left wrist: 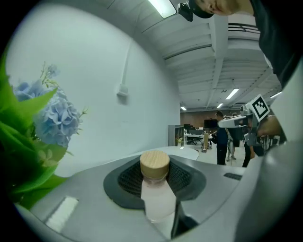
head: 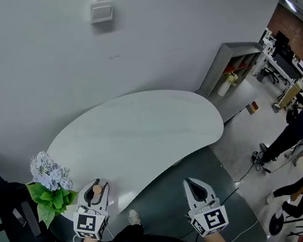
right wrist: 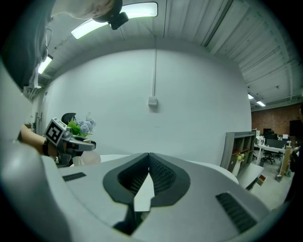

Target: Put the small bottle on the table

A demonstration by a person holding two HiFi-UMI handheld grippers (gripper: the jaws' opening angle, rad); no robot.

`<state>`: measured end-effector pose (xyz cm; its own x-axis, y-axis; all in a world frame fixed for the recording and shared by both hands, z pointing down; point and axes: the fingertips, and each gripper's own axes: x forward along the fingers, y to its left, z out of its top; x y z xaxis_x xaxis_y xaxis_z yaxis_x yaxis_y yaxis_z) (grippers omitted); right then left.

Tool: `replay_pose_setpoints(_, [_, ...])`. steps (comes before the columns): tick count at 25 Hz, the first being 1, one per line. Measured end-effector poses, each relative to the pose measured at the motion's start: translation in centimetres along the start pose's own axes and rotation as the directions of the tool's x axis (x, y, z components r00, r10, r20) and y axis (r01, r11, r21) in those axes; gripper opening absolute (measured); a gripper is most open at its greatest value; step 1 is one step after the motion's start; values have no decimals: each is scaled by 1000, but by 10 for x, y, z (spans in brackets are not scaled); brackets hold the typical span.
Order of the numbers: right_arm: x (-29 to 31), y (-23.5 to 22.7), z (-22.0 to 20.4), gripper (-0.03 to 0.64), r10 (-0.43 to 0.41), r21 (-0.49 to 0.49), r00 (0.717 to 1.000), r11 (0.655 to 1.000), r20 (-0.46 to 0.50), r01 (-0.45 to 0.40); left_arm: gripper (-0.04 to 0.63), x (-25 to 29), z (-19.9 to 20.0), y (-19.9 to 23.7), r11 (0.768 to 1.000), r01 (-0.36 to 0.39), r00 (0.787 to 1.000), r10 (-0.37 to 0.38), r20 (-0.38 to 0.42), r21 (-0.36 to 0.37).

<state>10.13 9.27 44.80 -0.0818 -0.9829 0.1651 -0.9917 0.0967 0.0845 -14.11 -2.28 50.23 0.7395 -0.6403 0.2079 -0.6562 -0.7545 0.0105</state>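
Note:
The small bottle (head: 97, 190) has a pale translucent body and a round wooden cap (left wrist: 155, 164). My left gripper (head: 95, 185) is shut on it, the dark ribbed pads pressing its sides just under the cap. It hangs over the near left edge of the white oval table (head: 141, 128), next to the flowers. My right gripper (head: 192, 183) is off the table's near edge, over the grey floor. Its jaws meet at the tips with nothing between them. The right gripper view shows the left gripper (right wrist: 71, 141) at far left.
A pot of pale blue flowers with green leaves (head: 50, 183) stands at the table's left end, close to the left gripper. A black chair (head: 12, 218) is left of it. A grey shelf unit (head: 234, 66) and several people (head: 300, 130) are at the right.

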Motion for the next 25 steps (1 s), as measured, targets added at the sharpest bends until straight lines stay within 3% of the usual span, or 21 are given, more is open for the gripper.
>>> replay_pose_setpoints(15, [73,-7,4,6,21,-7,998,1000,-58,-21,112,52,-1,5,995,91,996,-92,-19,-39])
replay_pose_setpoints(25, [122,-36,25,6,126,-35,992,991,-4,-126,112,74,28,6,1000,13,1000,-12,26,-28])
